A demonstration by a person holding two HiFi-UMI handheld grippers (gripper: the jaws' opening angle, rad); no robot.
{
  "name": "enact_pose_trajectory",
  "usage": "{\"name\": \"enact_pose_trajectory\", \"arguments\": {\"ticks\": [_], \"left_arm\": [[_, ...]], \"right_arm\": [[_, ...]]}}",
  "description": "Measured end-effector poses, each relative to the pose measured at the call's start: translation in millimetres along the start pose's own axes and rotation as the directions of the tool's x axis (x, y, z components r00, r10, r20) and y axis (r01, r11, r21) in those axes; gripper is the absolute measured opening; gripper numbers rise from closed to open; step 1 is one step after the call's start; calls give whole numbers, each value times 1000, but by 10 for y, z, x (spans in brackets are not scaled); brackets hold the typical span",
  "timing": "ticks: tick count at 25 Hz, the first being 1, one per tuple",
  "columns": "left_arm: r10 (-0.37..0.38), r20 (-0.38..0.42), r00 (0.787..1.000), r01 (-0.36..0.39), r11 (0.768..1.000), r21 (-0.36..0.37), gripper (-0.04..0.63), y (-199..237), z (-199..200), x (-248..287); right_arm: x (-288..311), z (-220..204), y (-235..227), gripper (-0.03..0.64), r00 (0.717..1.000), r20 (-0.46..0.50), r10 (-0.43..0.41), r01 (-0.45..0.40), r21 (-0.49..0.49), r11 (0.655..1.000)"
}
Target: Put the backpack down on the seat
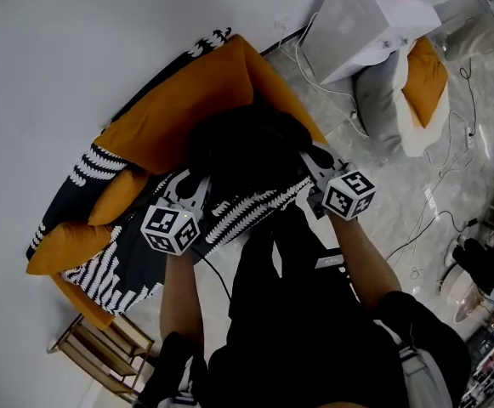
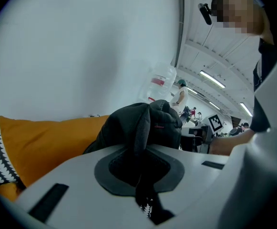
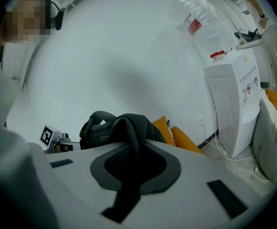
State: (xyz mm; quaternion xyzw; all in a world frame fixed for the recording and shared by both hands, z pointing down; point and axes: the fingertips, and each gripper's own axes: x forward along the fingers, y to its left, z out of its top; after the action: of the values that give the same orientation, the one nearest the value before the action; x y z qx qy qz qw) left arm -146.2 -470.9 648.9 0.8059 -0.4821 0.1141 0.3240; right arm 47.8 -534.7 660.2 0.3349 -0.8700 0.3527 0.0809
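A black backpack (image 1: 247, 151) hangs above the orange sofa seat (image 1: 187, 100), held up between both grippers. My left gripper (image 1: 191, 192) is shut on one of its black straps (image 2: 139, 149), which runs down between the two jaws. On the other side my right gripper (image 1: 315, 167) is shut on another strap (image 3: 128, 147) the same way. The bag's bulk (image 2: 143, 123) rises just past the left jaws, in front of the orange backrest (image 2: 43, 142). In the right gripper view the backpack (image 3: 105, 128) sits beyond the jaws, with the left gripper's marker cube (image 3: 46, 136) behind it.
A black-and-white patterned blanket (image 1: 110, 262) drapes the sofa's left part. A white water dispenser (image 1: 366, 15) stands by the wall at the right, with grey and orange cushions (image 1: 404, 92) and cables (image 1: 438, 185) on the tiled floor. A small wooden rack (image 1: 102, 347) stands at lower left.
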Motion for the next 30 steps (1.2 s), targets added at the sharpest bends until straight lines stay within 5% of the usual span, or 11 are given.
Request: {"name": "enact_pose_trajectory", "arguments": {"ticks": [11, 15, 30], "left_arm": [[54, 14, 998, -55, 998, 22, 33, 576, 171, 772], [127, 14, 992, -128, 992, 6, 35, 814, 194, 1032], [158, -145, 977, -169, 983, -72, 37, 1304, -72, 1656]], "right_arm": [[660, 109, -638, 48, 999, -17, -35, 35, 4, 999], [882, 114, -851, 48, 997, -45, -61, 58, -58, 997], [1588, -189, -1541, 49, 972, -198, -126, 114, -70, 991]]}}
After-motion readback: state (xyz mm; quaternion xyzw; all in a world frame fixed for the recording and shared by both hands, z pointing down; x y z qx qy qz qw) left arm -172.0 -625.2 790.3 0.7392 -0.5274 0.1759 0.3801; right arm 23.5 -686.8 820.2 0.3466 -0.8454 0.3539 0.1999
